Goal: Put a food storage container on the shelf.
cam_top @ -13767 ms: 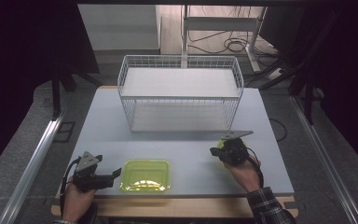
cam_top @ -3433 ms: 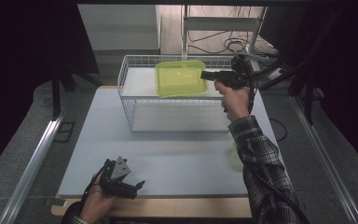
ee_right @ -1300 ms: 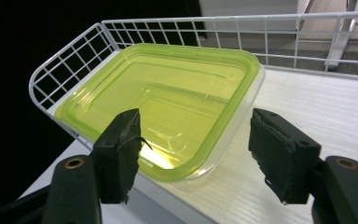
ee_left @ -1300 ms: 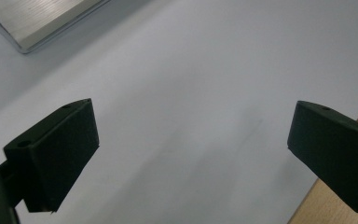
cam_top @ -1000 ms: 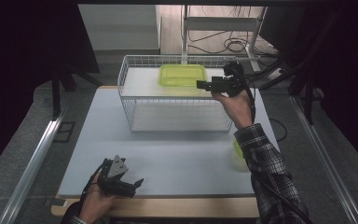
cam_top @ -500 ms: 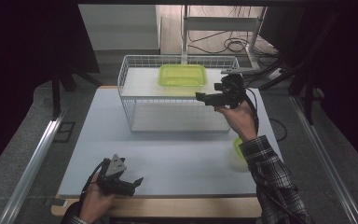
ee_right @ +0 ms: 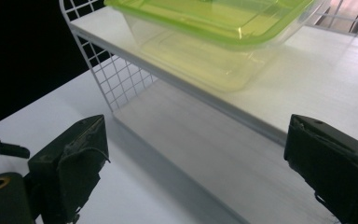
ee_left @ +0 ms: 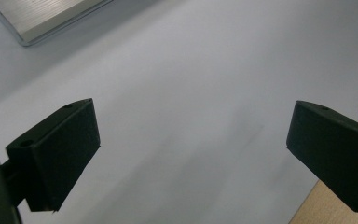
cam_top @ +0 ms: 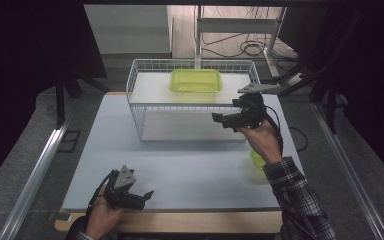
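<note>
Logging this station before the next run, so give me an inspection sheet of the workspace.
Surface: pale table, bare in the middle.
Job's things: green container on the top shelf of the wire rack, upright.
Clutter: a small green object by the right forearm, partly hidden.
Tongs: left tongs open, low at the near edge; right tongs open, just been opening, nothing between, in front of the rack.
Cables: black cable on the right tongs; more on the floor behind.
Surroundings: dark curtains, metal frame.

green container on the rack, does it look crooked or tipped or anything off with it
Nothing stands out. The green container sits flat and upright on the top shelf of the wire rack, roughly square to its edges, with nothing spilled around it. The right gripper is open and clear of it; the left gripper rests open near the table's front edge.
</note>
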`<state>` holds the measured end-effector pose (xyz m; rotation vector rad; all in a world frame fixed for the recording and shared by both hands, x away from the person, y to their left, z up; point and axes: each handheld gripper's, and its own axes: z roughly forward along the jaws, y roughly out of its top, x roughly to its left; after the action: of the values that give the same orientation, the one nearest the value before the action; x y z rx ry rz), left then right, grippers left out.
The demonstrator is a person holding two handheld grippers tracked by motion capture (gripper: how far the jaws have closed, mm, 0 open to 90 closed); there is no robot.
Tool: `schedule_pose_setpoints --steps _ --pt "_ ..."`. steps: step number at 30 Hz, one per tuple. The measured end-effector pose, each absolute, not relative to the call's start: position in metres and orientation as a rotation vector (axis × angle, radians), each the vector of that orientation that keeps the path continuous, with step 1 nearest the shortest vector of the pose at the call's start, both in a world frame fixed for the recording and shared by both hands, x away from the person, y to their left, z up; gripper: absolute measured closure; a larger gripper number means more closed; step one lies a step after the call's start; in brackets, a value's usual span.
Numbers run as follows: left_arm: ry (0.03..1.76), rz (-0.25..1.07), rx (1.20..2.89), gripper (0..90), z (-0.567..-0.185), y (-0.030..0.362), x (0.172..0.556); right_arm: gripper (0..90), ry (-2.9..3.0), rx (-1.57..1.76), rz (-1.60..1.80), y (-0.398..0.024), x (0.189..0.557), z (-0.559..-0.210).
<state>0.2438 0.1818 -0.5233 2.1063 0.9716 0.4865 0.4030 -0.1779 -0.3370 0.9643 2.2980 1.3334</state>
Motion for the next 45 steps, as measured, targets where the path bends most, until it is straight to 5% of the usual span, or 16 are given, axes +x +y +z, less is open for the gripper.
schedule_pose_setpoints --steps 45 --pt "0.925 0.513 2.119 1.1 -0.523 0.178 0.242 2.5 2.37 0.919 1.277 -0.205 0.335 -0.417"
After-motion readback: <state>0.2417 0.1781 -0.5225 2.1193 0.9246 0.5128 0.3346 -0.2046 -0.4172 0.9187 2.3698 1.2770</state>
